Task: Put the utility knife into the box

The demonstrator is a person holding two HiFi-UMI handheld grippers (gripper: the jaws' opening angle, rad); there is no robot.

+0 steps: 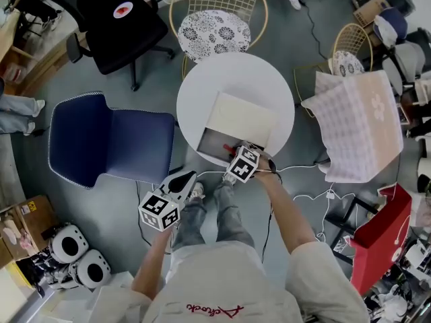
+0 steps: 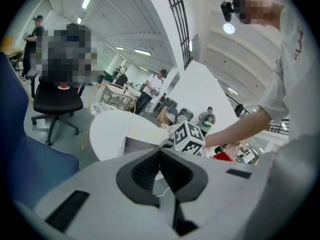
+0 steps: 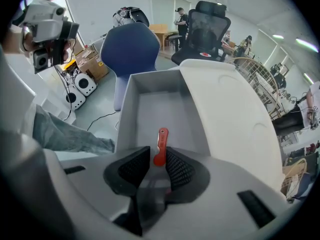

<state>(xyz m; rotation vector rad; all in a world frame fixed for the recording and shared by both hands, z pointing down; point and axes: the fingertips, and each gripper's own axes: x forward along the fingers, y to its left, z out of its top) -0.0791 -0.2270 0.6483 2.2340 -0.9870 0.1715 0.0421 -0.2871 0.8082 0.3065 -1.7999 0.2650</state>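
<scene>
The right claw (image 3: 158, 160) is clamped on the lower end of the red knife (image 3: 160, 143), its black pads pressed to the handle on both sides. The knife points to 12 o'clock in the right gripper view, with the far end and its small hole out over the grey floor of the open box (image 3: 127, 115). Whether the knife touches that floor cannot be told. The lid (image 3: 231, 120) stands folded back at 3 o'clock of the knife.

In the head view the box (image 1: 214, 142) sits on the round white counter (image 1: 201, 91) toward its 6 o'clock edge. The cream lid (image 1: 242, 118) is laid open toward 1 o'clock. The right claw (image 1: 237, 155) reaches in from the 6 o'clock side, and the knife (image 1: 228, 147) shows as a red sliver just inside the box's near wall.

The left claw (image 1: 184, 180) is off the counter at about 7 o'clock of it, over the grey floor beside the person's knees. In its own view the left claw (image 2: 160, 158) has its pads together at the tips with nothing between them. Beyond it lie the counter (image 2: 107, 129) and the right claw's marker cube (image 2: 189, 137).

A blue chair (image 1: 108, 143) stands at 9 o'clock of the counter and a wire chair (image 1: 217, 27) at 12 o'clock.
</scene>
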